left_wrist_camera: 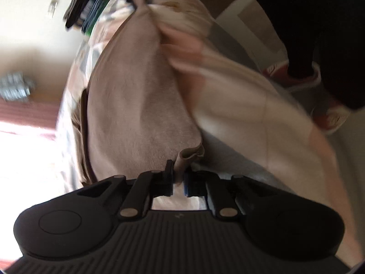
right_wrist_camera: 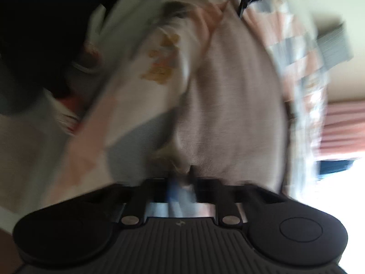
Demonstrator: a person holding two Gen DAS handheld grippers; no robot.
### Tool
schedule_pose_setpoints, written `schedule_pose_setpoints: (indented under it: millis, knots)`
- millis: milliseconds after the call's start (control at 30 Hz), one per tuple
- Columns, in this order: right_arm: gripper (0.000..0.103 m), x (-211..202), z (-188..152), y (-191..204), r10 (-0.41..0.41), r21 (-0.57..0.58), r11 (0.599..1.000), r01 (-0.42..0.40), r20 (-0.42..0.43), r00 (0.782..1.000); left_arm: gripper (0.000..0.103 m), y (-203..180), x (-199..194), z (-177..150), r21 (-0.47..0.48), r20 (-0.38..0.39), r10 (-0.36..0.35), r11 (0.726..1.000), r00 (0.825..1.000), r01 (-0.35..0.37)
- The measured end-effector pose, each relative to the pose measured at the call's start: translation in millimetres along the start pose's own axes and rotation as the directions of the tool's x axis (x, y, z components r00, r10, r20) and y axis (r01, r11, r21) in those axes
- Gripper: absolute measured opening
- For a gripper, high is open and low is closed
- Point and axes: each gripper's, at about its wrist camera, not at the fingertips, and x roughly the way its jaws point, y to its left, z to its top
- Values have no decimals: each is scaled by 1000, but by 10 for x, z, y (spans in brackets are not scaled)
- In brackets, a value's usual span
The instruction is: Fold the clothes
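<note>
Now, cloth: the beige garment (left_wrist_camera: 141, 96) hangs stretched between both grippers, long way from 6 to 12 o'clock.
Left gripper (left_wrist_camera: 179, 178): pinched tight on its folded corner.
Right gripper (right_wrist_camera: 184, 182): squeezed shut on the other corner, blurry.
Room: patchwork bed cover (left_wrist_camera: 75, 68) at 9 o'clock, floor (left_wrist_camera: 239, 9) at 1 o'clock.
</note>
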Motion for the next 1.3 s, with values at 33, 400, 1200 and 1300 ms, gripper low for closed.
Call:
schedule_pose_setpoints:
  millis: [33,400,1200,1300]
  knots:
    - [6,-23,3,-130,52,49,997,-52,2,999,5,124,-7,9,-76,-16,-46,996,999,44]
    - [2,196,-925,-1805,364,878,243,-413,312,878,3,1543,376,-739,-931,90,-364,301,927,208]
    - [41,243,-1325,-1812,204,976,-90,-198,213,956,23,1682,413,-1212,-994,84,-318,-89,945,58]
    - [41,139,-1033,-1905,172,974,153,-170,143,975,28,1729,393,-1133,-999,38,-303,-10,952,37]
